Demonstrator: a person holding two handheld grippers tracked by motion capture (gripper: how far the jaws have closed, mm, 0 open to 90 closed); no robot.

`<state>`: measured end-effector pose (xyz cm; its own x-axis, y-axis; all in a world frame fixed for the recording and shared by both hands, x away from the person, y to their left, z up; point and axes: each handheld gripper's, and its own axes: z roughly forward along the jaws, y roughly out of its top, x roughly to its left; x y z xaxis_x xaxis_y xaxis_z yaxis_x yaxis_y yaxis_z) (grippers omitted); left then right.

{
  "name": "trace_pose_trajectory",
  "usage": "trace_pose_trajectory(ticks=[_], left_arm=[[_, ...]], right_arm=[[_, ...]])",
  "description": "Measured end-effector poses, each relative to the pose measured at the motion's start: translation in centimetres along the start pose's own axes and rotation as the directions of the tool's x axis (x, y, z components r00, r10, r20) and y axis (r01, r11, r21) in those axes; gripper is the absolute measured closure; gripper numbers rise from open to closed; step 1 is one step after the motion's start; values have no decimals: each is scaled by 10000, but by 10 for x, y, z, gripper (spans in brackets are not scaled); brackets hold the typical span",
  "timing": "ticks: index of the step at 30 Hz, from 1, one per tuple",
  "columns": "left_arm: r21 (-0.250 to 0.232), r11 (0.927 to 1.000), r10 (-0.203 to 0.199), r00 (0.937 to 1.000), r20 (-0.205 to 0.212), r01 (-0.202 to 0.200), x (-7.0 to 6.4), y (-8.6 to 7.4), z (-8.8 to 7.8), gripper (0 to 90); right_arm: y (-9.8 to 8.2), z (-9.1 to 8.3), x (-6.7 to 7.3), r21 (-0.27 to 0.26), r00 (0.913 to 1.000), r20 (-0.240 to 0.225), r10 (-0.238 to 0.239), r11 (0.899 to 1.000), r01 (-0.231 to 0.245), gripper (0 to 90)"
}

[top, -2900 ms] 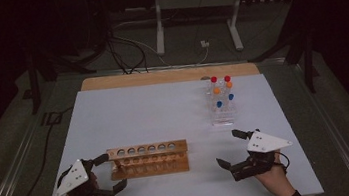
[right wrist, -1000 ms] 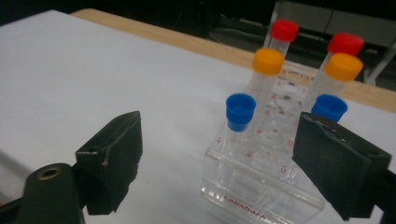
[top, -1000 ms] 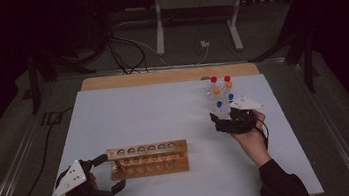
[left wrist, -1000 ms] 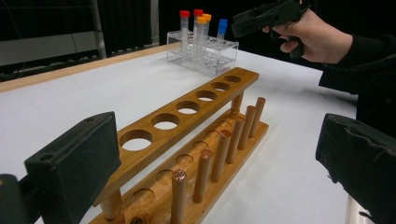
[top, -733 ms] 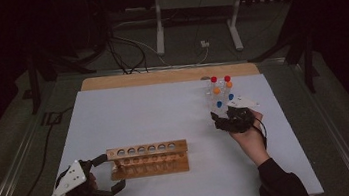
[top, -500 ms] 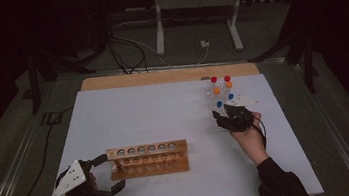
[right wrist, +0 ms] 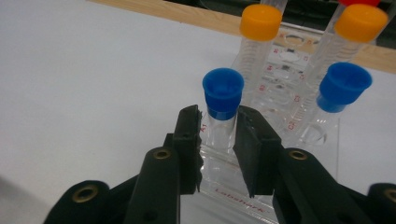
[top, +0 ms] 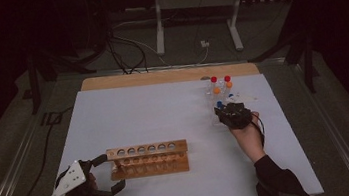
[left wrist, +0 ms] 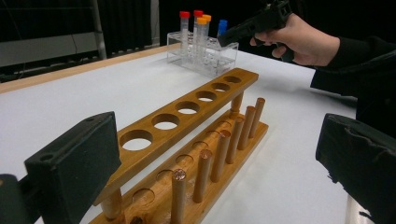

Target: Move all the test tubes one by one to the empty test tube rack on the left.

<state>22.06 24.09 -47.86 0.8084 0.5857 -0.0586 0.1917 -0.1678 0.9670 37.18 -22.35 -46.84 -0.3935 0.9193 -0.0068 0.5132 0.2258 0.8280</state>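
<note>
wooden rack [top: 149, 159] left, tube stand [top: 221, 98] far right

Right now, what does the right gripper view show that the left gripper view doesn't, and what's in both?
Right gripper view: the right gripper, whose jaws have just been closing, now clamped on a blue-capped tube below its cap. Left gripper view: the wooden rack between the open left gripper jaws. Both: the clear rack with orange- and blue-capped tubes.
</note>
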Motion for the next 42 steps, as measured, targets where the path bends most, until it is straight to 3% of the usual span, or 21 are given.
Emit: trace_pose_trajectory(ticks=[8, 16, 42], left_arm=[[2, 10000, 7, 10000, -3, -7, 0, 0, 0, 5], [-15, 10000, 4, 10000, -7, -4, 0, 0, -1, 5], [-2, 9999, 150, 9999, 37, -150, -4, 3, -2, 5]], right_arm=[[2, 2, -1, -5, 9999, 142, 57, 10000, -57, 767], [5, -5, 3, -319, 9988, 335, -346, 9989, 357, 770], [28, -49, 8, -1555, 9962, 274, -830, 9841, 862, 770]])
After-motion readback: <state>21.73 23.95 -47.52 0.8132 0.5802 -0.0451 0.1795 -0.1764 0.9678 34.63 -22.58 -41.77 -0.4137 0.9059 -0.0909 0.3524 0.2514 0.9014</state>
